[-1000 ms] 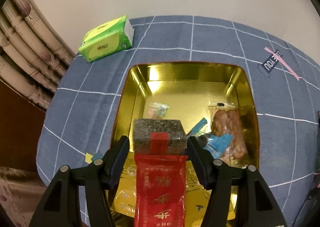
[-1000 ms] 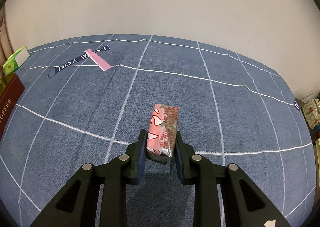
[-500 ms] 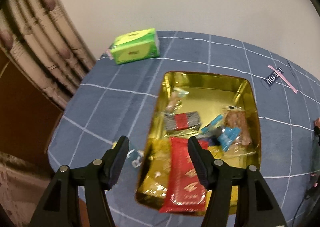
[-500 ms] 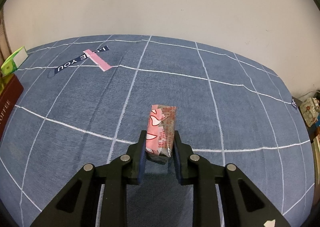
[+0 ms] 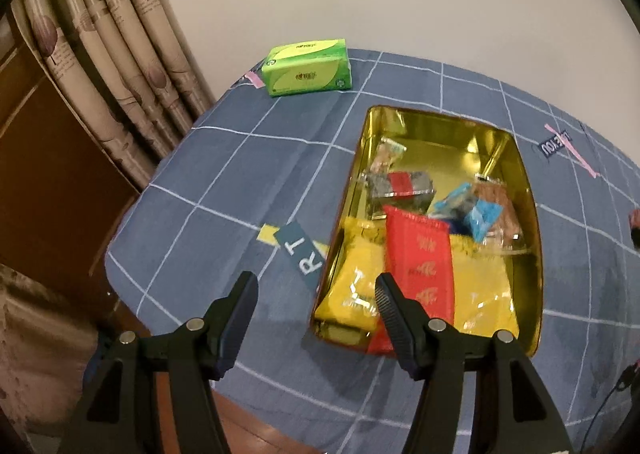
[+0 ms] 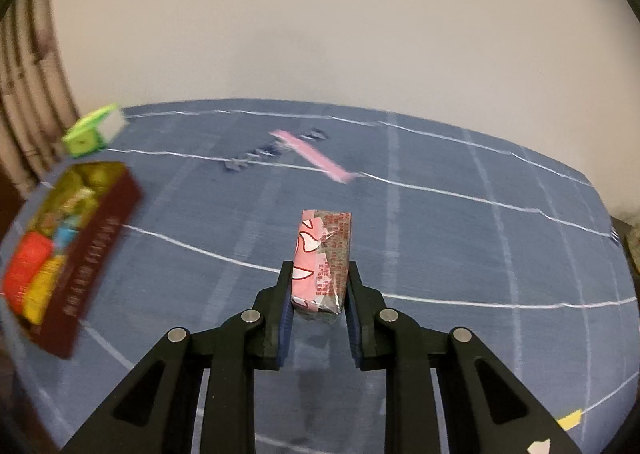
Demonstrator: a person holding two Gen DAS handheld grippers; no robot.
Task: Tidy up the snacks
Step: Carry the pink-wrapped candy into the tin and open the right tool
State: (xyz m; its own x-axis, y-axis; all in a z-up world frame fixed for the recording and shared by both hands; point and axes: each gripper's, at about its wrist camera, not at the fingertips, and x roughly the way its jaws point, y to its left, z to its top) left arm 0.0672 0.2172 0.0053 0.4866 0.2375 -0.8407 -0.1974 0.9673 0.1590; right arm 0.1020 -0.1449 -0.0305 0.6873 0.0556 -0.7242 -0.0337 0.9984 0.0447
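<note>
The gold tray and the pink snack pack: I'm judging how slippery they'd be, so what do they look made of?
The gold tray looks like polished metal: its walls mirror the snacks and light. The pink snack pack, held by the right gripper, seems glossy plastic film, with creased, shiny folded ends.

There is one gold tin [image 5: 530, 254] on the blue cloth. Inside the tin there is one red packet [image 5: 424, 254], one yellow packet [image 5: 352, 286], one grey packet with a red band [image 5: 400, 183], two small blue packets [image 5: 476, 213], one clear bag of brown snacks [image 5: 502, 205] and one small pale packet [image 5: 386, 153] near the far end. More may be hidden under them. Behind the tin sits one green tissue pack [image 5: 306, 67]. To the right of the tin, one pink snack packet [image 6: 322, 258] is off by itself. There are two grippers, one left [image 5: 316, 294] and one right [image 6: 320, 286].
</note>
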